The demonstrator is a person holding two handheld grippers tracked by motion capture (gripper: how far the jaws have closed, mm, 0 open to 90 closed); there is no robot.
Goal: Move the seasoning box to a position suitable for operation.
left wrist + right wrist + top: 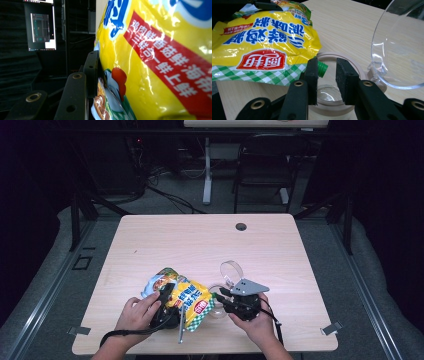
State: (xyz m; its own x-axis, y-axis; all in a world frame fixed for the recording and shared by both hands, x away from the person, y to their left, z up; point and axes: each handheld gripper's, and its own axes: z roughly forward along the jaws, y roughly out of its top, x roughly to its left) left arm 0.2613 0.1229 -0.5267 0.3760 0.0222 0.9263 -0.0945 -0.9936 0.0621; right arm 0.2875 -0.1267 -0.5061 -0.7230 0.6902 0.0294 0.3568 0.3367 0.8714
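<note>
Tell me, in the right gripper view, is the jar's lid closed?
No, the clear lid stands swung open at the right, and the jar mouth is uncovered below the bag.

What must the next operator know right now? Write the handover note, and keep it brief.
Left gripper: appears clamped on the yellow plastic seasoning pouch, holding it tilted over the wooden table.
Right gripper: open; the pouch's green spout touches one jaw, with the other jaw apart from it.
Round glass jar with a pale rim: directly below the spout, with its clear hinged lid swung open.
Done: jar opened, pouch brought over it.
Left: likely gripping and opening the spout, pouring, then closing the lid. The jar looks empty.
</note>
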